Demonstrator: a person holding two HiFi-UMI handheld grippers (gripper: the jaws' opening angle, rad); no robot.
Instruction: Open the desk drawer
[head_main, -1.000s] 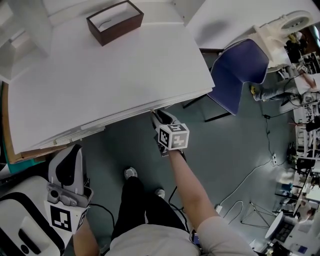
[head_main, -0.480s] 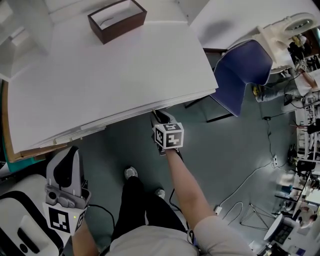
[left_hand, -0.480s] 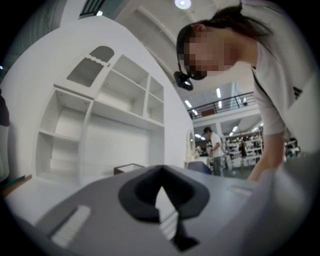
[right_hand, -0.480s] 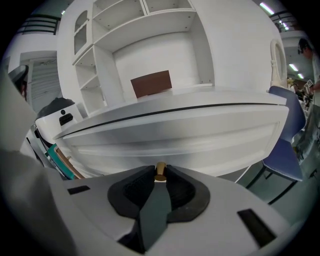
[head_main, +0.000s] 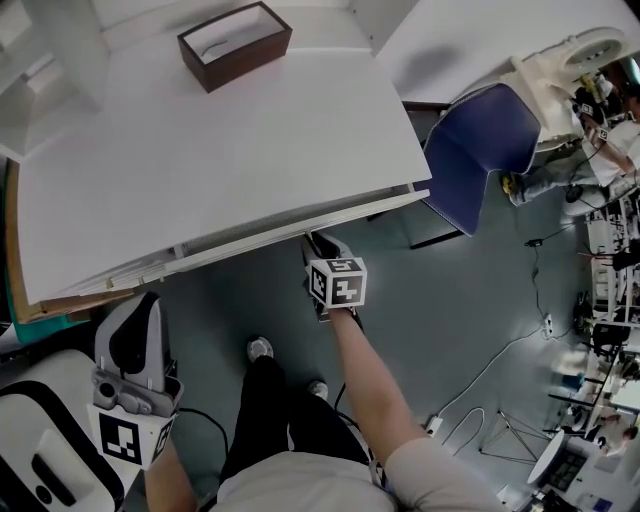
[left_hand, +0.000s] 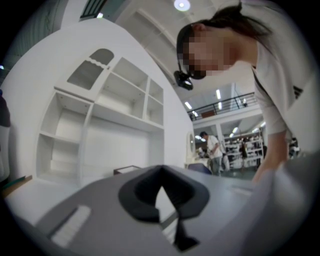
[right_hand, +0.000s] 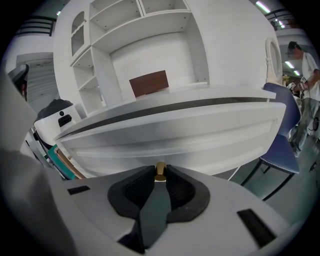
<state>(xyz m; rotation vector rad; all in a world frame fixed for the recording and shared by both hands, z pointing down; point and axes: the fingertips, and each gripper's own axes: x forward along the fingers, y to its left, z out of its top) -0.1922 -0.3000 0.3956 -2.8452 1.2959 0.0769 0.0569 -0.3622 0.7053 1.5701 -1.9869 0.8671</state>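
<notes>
Your right gripper (head_main: 317, 242) sits at the centre of the head view, its tips tucked against the front of the drawer (head_main: 300, 231), which runs under the lower edge of the white desk (head_main: 220, 150). In the right gripper view the jaws are closed onto a small brass knob (right_hand: 160, 171), which sits pinched right at the tips, with the pale drawer front spreading wide across the frame behind it.

The relation that matters is the line of the pull. In the head view the drawer front's long axis runs from lower left to upper right, and the drawer already stands a little proud of the desk edge, ajar but far from open. The gripper meets that front roughly square on, with your forearm trailing toward the bottom of the frame. So the pull most likely wants to run straight back along your forearm, toward the lower edge of the picture and across the drawer's long axis, not along it. A sideways drag could bind the drawer or slip the jaws off such a small knob.

Your left gripper (head_main: 138, 310) hangs at the lower left, well apart from the knob, its jaws together on nothing, so the right hand is the nearer one and the one already placed for the job.
</notes>
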